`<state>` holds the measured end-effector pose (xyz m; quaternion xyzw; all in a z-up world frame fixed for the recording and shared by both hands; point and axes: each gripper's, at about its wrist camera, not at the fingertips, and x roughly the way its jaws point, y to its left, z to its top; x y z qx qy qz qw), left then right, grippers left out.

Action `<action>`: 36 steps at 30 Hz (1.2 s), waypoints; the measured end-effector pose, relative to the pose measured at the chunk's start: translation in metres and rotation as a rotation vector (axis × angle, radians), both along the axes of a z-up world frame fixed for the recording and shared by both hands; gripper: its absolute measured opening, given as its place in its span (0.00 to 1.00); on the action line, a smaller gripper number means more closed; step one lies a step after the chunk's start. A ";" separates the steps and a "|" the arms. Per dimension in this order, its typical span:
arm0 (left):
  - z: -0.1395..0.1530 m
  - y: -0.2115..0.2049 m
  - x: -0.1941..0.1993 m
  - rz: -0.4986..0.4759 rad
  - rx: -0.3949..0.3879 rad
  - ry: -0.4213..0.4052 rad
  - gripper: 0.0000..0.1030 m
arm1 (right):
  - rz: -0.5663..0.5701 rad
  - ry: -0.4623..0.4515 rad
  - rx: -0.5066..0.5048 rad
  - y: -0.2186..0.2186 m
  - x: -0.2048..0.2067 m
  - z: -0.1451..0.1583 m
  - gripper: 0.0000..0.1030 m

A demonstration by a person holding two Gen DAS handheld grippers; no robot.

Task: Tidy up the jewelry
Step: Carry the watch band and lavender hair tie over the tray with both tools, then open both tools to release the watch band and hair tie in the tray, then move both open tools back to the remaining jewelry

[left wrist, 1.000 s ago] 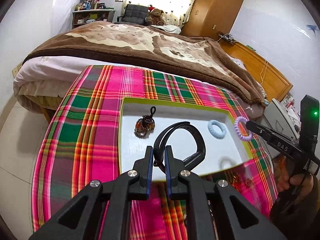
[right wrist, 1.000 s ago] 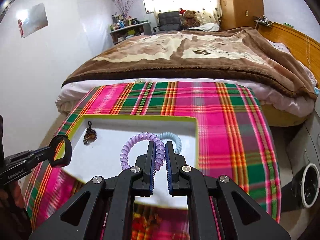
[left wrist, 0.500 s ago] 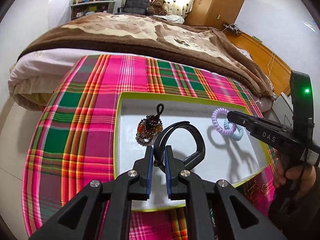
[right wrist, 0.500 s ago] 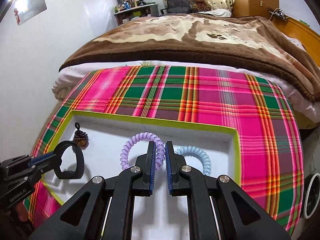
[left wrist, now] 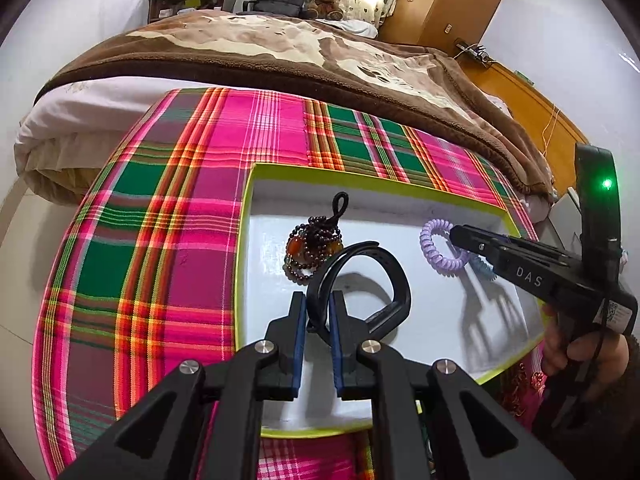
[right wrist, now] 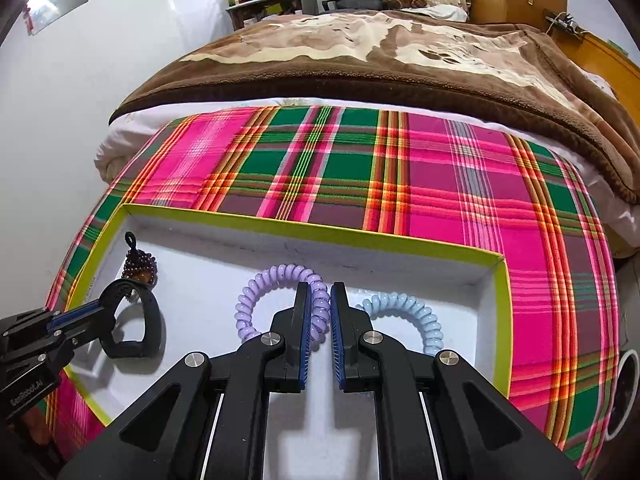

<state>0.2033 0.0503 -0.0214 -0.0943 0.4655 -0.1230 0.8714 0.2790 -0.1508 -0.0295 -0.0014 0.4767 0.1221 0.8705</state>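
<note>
A white tray with a lime rim [left wrist: 360,178] [right wrist: 304,229] lies on the plaid cloth. My left gripper [left wrist: 318,300] [right wrist: 100,312] is shut on a black wristband [left wrist: 384,280] [right wrist: 136,320] and holds it over the tray's near left part. My right gripper [right wrist: 320,296] [left wrist: 454,234] is shut on a purple coil hair tie [right wrist: 272,284] [left wrist: 434,246] low over the tray floor. A light blue coil tie [right wrist: 416,316] [left wrist: 484,268] lies just right of it in the tray. A dark beaded bracelet [left wrist: 312,248] [right wrist: 138,264] lies at the tray's left.
The pink and green plaid cloth [left wrist: 160,240] [right wrist: 400,176] covers the table around the tray. A bed with a brown blanket [left wrist: 280,52] stands behind it. Small red trinkets [left wrist: 528,384] lie on the cloth near the tray's front right corner.
Both grippers have moved lower and further in over the tray, each still holding its item. The purple tie now sits beside the blue tie near the tray floor.
</note>
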 end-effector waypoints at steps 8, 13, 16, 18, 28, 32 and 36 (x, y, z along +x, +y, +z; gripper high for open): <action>0.005 0.004 -0.002 0.016 -0.015 -0.007 0.25 | -0.014 -0.014 0.007 0.001 0.000 0.001 0.10; 0.013 0.007 -0.008 0.024 -0.020 -0.030 0.30 | 0.006 -0.036 0.009 0.001 -0.008 0.007 0.15; 0.022 0.007 -0.017 0.018 -0.025 -0.055 0.35 | -0.001 -0.045 0.037 -0.002 -0.014 0.014 0.19; 0.028 0.006 -0.026 0.015 -0.029 -0.078 0.36 | -0.008 -0.062 0.057 -0.006 -0.020 0.021 0.24; 0.045 0.003 -0.070 -0.033 -0.071 -0.132 0.42 | -0.061 -0.164 0.132 -0.037 -0.077 0.058 0.28; 0.046 -0.001 -0.081 -0.040 -0.056 -0.130 0.43 | -0.076 -0.194 0.127 -0.046 -0.100 0.064 0.28; 0.044 -0.006 -0.095 -0.070 -0.090 -0.134 0.47 | -0.093 -0.210 0.141 -0.061 -0.121 0.066 0.28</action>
